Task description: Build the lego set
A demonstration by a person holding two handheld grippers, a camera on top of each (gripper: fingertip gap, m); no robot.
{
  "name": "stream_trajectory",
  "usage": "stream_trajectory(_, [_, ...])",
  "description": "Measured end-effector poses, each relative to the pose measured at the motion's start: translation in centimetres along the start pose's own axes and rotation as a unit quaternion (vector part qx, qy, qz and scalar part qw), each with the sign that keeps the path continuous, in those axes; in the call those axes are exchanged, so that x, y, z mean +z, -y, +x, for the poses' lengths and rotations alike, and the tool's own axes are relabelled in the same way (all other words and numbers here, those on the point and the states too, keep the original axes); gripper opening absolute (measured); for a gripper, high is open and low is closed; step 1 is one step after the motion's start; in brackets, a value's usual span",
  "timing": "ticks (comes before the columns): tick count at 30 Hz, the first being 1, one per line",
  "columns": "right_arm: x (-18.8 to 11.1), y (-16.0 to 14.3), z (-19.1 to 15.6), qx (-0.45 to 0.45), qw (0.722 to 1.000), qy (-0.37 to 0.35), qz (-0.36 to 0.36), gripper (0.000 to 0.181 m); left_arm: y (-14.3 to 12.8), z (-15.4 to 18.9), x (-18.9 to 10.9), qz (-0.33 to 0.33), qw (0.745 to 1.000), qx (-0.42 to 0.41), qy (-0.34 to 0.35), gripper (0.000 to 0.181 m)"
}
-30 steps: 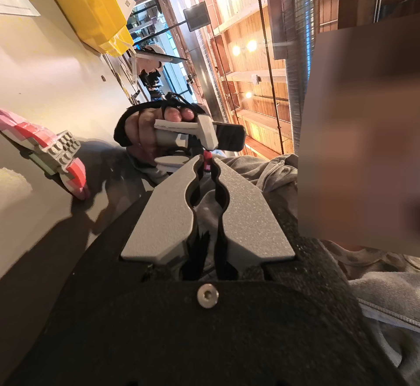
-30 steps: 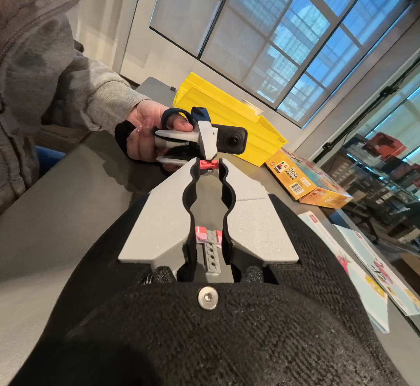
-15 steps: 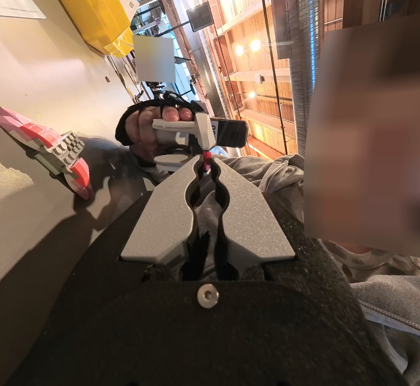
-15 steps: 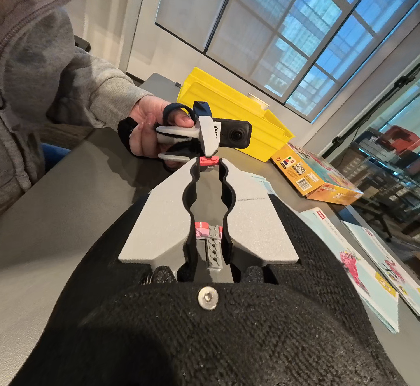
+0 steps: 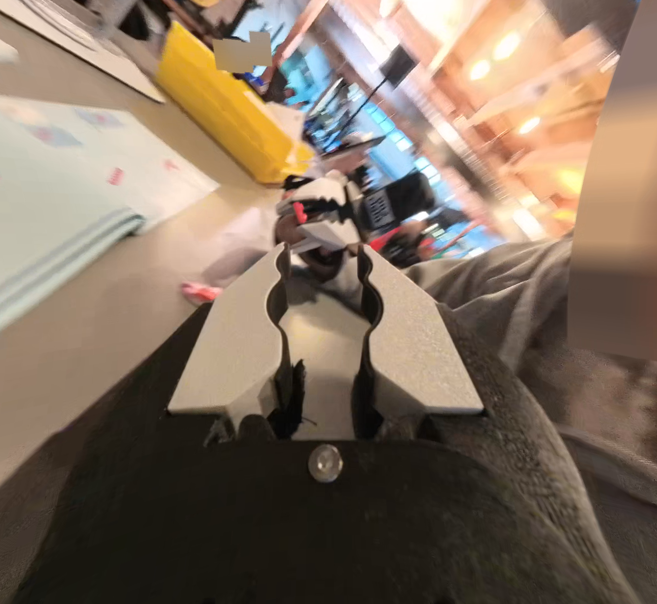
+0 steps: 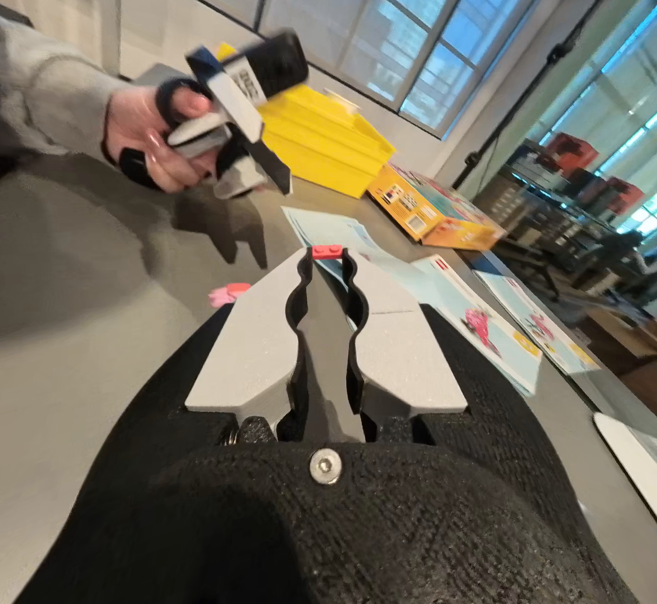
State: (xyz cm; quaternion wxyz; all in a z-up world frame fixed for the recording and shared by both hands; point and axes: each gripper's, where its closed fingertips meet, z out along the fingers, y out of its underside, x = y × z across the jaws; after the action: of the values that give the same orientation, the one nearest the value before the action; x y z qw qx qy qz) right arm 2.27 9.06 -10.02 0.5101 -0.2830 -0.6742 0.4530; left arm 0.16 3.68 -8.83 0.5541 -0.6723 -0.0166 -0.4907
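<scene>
Lego plate, small, red and two studs wide, sits pinched crosswise at the very tips of your right gripper, just above centre in the right wrist view. Your left gripper has its jaws spread with nothing between them; in the right wrist view it shows at upper left, blurred, well apart from the plate. The pink partial build lies on the grey table at centre left, partly hidden behind the right gripper; how it sits is too blurred to tell. Instruction booklets and the orange box lie to the right, a yellow bin behind.

The hold looks marginal: only the plate's ends are caught, so any sideways knock or slackening of the squeeze could flick it onto the table. Pressing it down on the build with nothing bracing the build may make the build slide or tip. A tilted approach could also leave the studs half seated.
</scene>
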Motion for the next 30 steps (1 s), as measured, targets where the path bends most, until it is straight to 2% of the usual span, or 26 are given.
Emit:
stream_trajectory(4, [-0.6, -3.5, -0.2, 0.005, 0.995, 0.051, -0.085, 0.014, -0.4, -2.5, -0.4, -0.109, 0.976, 0.169, 0.088, 0.042])
stream_trajectory(8, [-1.4, -6.6, -1.8, 0.063, 0.971, 0.121, -0.194, 0.015, 0.0, -4.1, 0.4, -0.151, 0.952, 0.250, 0.089, 0.042])
stream_trajectory(11, [-2.4, -8.4, -3.4, 0.118, 0.943, 0.167, -0.263, 0.015, -0.1, -4.8, 1.0, -0.142, 0.952, 0.260, 0.080, 0.042])
stream_trajectory(17, [-2.7, -8.6, -3.0, 0.155, 0.937, 0.159, -0.268, 0.019, 1.2, -4.1, 0.5, -0.079, 0.948, 0.291, 0.103, 0.041])
stream_trajectory(19, [-2.8, -8.7, -2.8, 0.169, 0.935, 0.155, -0.271, 0.035, 1.3, -4.0, 0.3, -0.076, 0.951, 0.283, 0.102, 0.041])
stream_trajectory(22, [-3.0, -8.8, -2.6, 0.173, 0.934, 0.153, -0.273, 0.046, 1.4, -4.2, 0.2, -0.074, 0.960, 0.253, 0.099, 0.041])
stream_trajectory(26, [-2.8, -8.8, -2.1, 0.129, 0.945, 0.129, -0.272, 0.045, 1.5, -4.2, 0.0, -0.068, 0.968, 0.223, 0.093, 0.042])
stream_trajectory(30, [-2.9, -8.9, -2.4, 0.164, 0.938, 0.138, -0.274, 0.054, 1.3, -4.3, 0.1, -0.076, 0.966, 0.225, 0.097, 0.042])
